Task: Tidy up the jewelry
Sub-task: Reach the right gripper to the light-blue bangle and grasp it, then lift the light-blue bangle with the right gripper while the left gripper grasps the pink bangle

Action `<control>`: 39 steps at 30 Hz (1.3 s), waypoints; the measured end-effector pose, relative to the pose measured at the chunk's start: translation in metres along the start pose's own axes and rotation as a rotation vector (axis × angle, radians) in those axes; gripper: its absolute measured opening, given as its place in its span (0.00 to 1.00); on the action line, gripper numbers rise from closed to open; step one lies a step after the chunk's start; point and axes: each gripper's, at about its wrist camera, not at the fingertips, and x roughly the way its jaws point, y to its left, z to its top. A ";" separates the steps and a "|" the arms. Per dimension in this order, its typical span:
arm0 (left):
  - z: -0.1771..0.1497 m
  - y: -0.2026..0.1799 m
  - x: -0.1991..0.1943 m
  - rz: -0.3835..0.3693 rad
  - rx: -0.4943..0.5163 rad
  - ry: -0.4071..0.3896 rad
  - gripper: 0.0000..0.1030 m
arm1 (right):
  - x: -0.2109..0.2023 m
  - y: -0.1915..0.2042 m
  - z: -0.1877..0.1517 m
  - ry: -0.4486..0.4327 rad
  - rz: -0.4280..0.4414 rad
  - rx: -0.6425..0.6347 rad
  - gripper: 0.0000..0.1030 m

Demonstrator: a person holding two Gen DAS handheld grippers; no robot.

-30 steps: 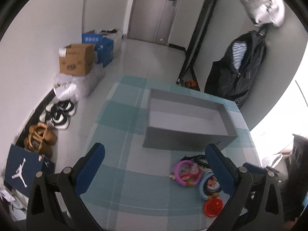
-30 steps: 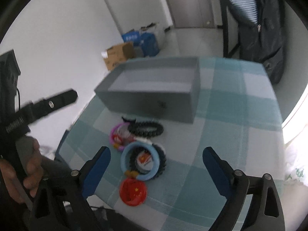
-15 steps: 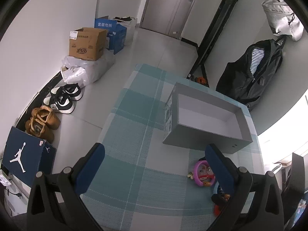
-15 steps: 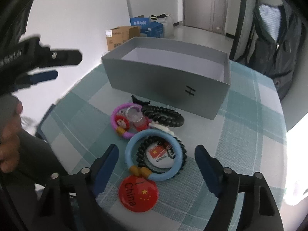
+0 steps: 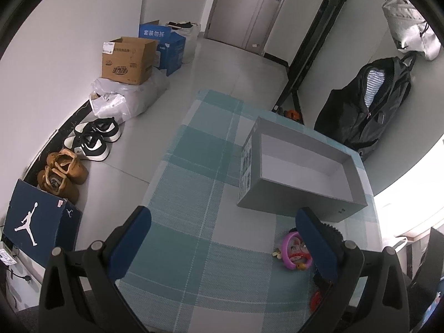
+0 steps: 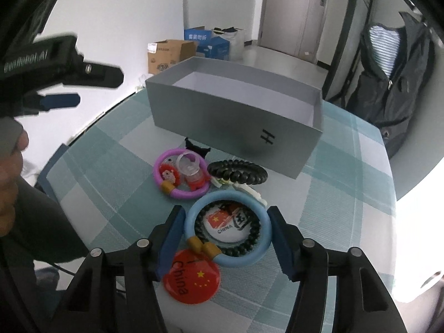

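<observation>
**Two views, one pile of jewelry before the grey box**

One blue bangle (image 6: pixel 227 229) lay on the checked tablecloth (image 5: pixel 194 222) between the fingers of the right gripper (image 6: pixel 226 238), which straddled it with jaws spread; whether the pads touched the ring could not be told. Only the right wrist view showed the detail — a black bead bracelet (image 6: pixel 251 242) and a white China badge (image 6: pixel 229 226) inside the bangle, a red China badge (image 6: pixel 191 279) touching its near edge, a purple bangle (image 6: pixel 180 176) and a black coiled hair tie (image 6: pixel 237 172) just beyond, all near the front wall of the open grey box (image 6: pixel 236 123).

The left wrist view, from higher up, caught just the purple bangle (image 5: pixel 291 252), its own right finger hiding the rest. The left gripper (image 5: pixel 222 238) hung released and empty. That view alone took in the floor — shoes (image 5: pixel 91 141), a cardboard carton (image 5: pixel 127 59), a Jordan shoebox (image 5: pixel 36 224).
</observation>
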 end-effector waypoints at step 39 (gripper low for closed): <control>-0.043 -0.076 0.037 -0.010 0.480 0.225 0.48 | -0.040 -0.104 0.001 -0.100 0.138 0.337 0.58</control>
